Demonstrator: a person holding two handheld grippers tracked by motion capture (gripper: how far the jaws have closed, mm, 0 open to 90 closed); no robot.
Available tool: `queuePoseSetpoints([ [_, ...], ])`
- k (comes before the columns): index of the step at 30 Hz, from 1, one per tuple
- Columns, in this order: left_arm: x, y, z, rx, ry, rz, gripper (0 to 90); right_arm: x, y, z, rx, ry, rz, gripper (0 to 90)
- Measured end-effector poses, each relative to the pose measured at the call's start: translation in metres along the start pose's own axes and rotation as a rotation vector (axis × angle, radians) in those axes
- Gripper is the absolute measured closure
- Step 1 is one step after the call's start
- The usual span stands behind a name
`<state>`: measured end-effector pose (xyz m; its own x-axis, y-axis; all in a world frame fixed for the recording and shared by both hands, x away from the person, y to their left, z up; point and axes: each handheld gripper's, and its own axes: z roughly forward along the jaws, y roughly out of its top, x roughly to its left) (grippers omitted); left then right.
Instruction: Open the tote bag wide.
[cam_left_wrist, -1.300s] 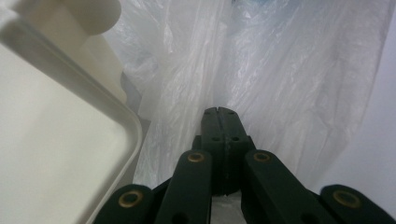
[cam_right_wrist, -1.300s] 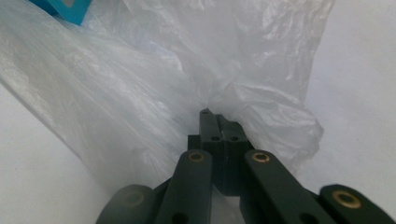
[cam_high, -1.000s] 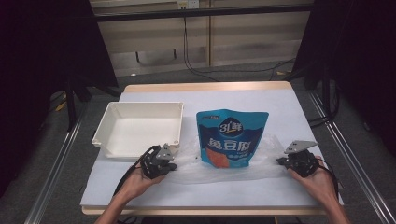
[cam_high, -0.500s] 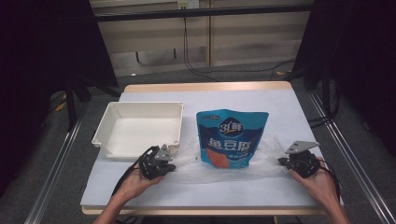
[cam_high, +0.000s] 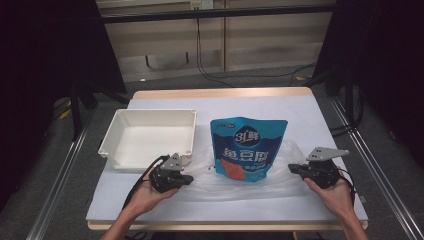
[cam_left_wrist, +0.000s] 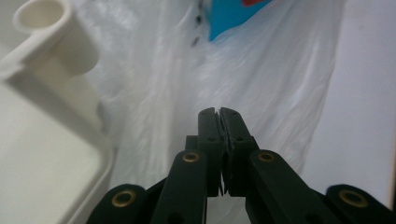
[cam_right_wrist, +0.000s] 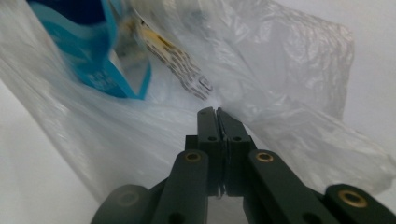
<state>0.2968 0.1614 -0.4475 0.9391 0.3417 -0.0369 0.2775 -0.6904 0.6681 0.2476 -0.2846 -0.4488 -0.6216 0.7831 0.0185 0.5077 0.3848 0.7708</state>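
Observation:
A blue snack pouch (cam_high: 249, 147) stands upright on the white table, with a clear plastic bag (cam_high: 210, 176) spread around its base. My left gripper (cam_high: 190, 179) lies at the bag's left edge, jaws shut with the film pinched between them. At the bag's right edge my right gripper (cam_high: 291, 168) is shut on the film as well. In the left gripper view the shut gripper (cam_left_wrist: 218, 112) points along the bag (cam_left_wrist: 261, 70) toward the pouch's corner (cam_left_wrist: 233, 11). In the right gripper view the shut gripper (cam_right_wrist: 216, 111) holds crumpled bag (cam_right_wrist: 289, 70) beside the pouch (cam_right_wrist: 93, 56).
An empty white tray (cam_high: 150, 140) sits on the table just left of the pouch, its near corner (cam_left_wrist: 46, 28) close to my left gripper. White table surface (cam_high: 300, 110) lies behind and right of the pouch. Dark floor and metal rails surround the table.

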Motion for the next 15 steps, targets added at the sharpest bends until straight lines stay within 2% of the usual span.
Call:
queuePoseSetpoints([
  [5, -0.008, 0.013, -0.005, -0.088, -0.010, -0.005, 83.7, 0.012, 0.006, 0.000, -0.030, 0.031, -0.023, 84.4],
  [8, -0.011, 0.021, -0.004, -0.112, -0.024, -0.016, 83.7, 0.019, 0.012, 0.000, -0.024, 0.035, -0.035, 84.9],
  [9, -0.012, 0.024, -0.002, -0.138, -0.034, -0.033, 83.7, 0.020, 0.013, 0.001, -0.026, 0.037, -0.038, 85.1],
  [11, -0.012, 0.028, 0.004, -0.172, -0.092, -0.076, 83.7, 0.021, 0.013, 0.002, -0.027, 0.057, -0.022, 86.7],
  [13, -0.015, 0.032, 0.012, -0.207, -0.119, -0.111, 83.6, 0.027, 0.014, 0.003, -0.025, 0.088, -0.035, 88.9],
  [15, -0.018, 0.040, 0.020, -0.187, -0.093, -0.090, 83.7, 0.035, 0.014, 0.007, -0.019, 0.130, -0.050, 90.0],
])
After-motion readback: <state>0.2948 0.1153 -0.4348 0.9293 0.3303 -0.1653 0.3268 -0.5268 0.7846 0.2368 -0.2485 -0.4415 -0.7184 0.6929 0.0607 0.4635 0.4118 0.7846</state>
